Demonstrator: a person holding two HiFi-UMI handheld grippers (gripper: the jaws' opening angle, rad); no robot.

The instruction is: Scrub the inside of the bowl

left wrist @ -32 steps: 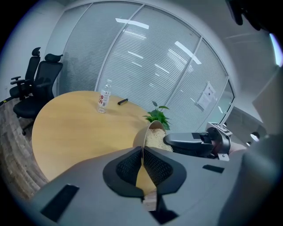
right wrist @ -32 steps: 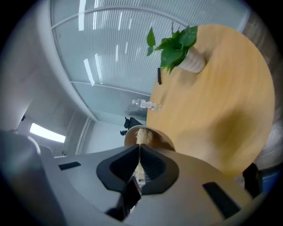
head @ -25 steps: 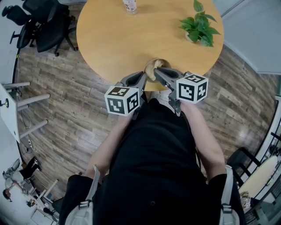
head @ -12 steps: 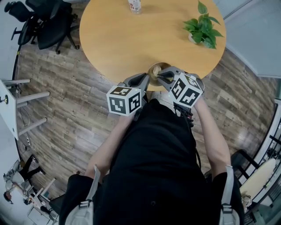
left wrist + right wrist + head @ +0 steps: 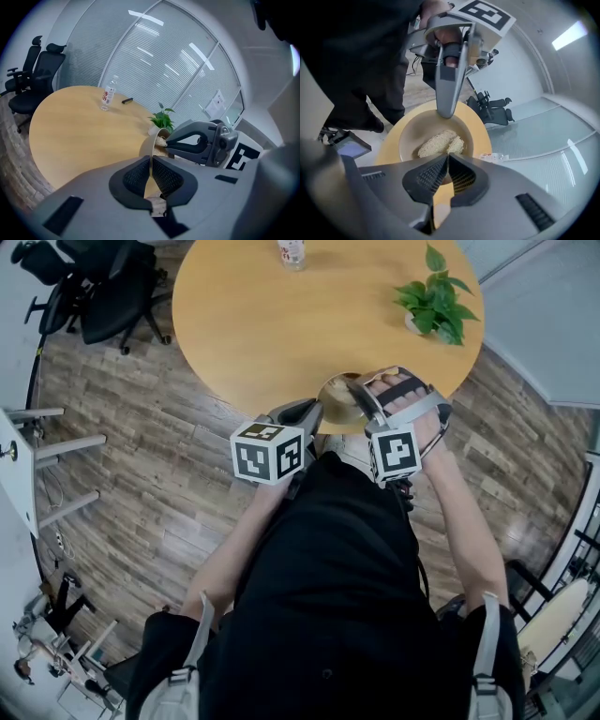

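— Checking grips: left gripper (image 5: 151, 163) clamped on the bowl (image 5: 410, 138) rim, right gripper (image 5: 447, 161) nipped narrow, probably on the scrub pad (image 5: 440, 142). Bowl tilted at the table (image 5: 70, 126) edge.
— Risk: hard scrubbing levers the rim free; it drops.

Round light-wood table (image 5: 272, 329) on a wood-plank floor (image 5: 159, 484). Small potted green plant (image 5: 437, 298) near the table's far right edge. Clear plastic water bottle (image 5: 292, 251) upright at the far edge, with a short dark pen-like object (image 5: 127, 100) lying near it. Black office chairs (image 5: 94, 296) off the far left edge. Slatted glass wall (image 5: 154, 61) behind.
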